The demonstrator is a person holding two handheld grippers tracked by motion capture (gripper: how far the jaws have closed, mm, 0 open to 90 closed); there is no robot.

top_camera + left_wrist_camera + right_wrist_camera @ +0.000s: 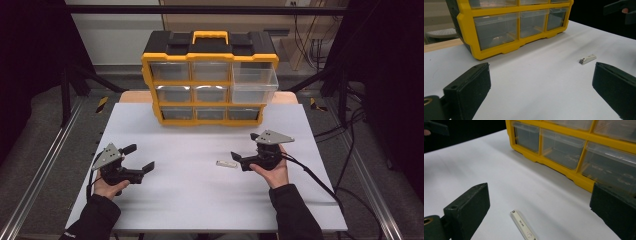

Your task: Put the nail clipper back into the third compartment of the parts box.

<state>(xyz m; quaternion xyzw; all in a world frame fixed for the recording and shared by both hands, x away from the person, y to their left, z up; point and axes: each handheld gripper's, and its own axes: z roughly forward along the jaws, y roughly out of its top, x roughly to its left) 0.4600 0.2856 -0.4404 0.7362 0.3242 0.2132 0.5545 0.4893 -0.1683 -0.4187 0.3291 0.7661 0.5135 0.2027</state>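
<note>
A small flat white stick (pixel 226 163) lies on the white table (pixel 200 200), just left of my right gripper (pixel 245 146). That gripper is open, its jaws wide apart, and the stick (pixel 522 225) lies on the table between and just ahead of them in the right gripper view, untouched. My left gripper (pixel 139 157) is open too, low over the table's left side, with nothing between its jaws. From the left gripper view the stick (pixel 587 59) lies ahead to the right. Both grippers (pixel 541 85) (pixel 540 207) are held in the person's hands.
A yellow and black drawer organizer (pixel 210 80) with clear drawers stands at the table's far middle. Its top right drawer (pixel 254 82) is pulled out. The organizer (pixel 516 25) (pixel 574 150) stands close ahead in both gripper views. Cables trail off the right edge.
</note>
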